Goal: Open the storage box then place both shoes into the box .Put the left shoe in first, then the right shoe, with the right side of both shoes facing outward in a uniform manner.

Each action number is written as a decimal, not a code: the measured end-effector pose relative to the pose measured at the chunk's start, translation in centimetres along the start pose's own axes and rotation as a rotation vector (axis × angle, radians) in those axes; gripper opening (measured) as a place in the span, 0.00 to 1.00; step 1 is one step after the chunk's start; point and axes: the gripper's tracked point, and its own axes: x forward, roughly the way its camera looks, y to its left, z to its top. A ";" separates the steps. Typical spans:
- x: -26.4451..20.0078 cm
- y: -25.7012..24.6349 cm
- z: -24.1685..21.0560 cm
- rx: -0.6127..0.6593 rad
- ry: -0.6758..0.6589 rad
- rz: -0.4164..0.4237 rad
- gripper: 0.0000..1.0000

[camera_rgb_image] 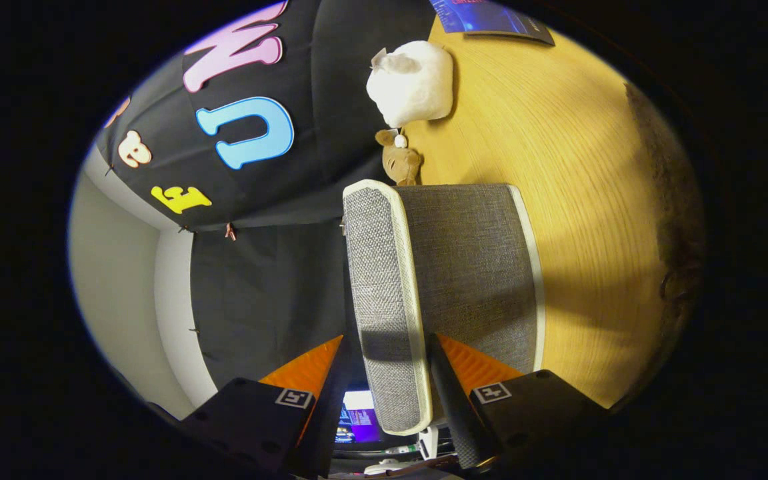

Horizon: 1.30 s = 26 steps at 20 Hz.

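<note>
Ahead, plush toys (409,100) beyond box lid (387,307).

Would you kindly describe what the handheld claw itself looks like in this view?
The claw has two tapered, wedge-shaped fingers with ribbed faces, each on a dark blocky mount bearing a small square black-and-white marker. Its fingers flank the grey storage box's white-trimmed edge.

I can read no words or numbers here. Each of my gripper's (387,373) two finger mounts carries a small square tag (294,398) with an angular mark, not a letter I can name. The far blue sheet (484,17) on the wooden table (591,167) has print too small to read.
</note>
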 end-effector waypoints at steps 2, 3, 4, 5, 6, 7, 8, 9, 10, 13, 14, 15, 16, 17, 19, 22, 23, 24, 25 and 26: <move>0.5 -0.6 -0.1 -0.006 0.021 -0.018 0.52; 0.2 -0.5 0.2 -0.003 0.025 -0.016 0.41; 0.0 0.0 -0.3 -0.012 0.023 -0.007 0.30; -0.5 0.6 -0.2 -0.031 0.009 0.005 0.23; -1.0 1.2 -0.4 -0.052 -0.007 0.015 0.12; -1.0 1.5 -0.3 -0.072 -0.021 0.009 0.08; -1.1 1.7 -0.4 -0.087 -0.024 0.008 0.05; -1.2 2.4 -0.6 -0.081 -0.022 0.019 0.05; -1.5 3.5 -0.8 -0.074 -0.027 0.038 0.05; -2.0 7.3 -1.0 -0.087 -0.046 0.109 0.05; -1.7 8.4 -1.4 -0.104 -0.046 0.117 0.05; -1.1 9.7 -1.5 -0.119 -0.043 0.127 0.05; -0.7 10.9 -1.6 -0.136 -0.048 0.129 0.05; 0.1 12.1 -1.5 -0.154 -0.055 0.130 0.05; 1.6 14.1 -1.5 -0.185 -0.071 0.123 0.05; 4.2 17.1 -2.1 -0.238 -0.090 0.104 0.05; 5.4 18.2 -2.5 -0.250 -0.088 0.106 0.05; 6.8 19.0 -2.9 -0.273 -0.085 0.100 0.05; 8.3 19.6 -3.4 -0.296 -0.076 0.094 0.05; 9.8 20.2 -4.1 -0.313 -0.069 0.088 0.05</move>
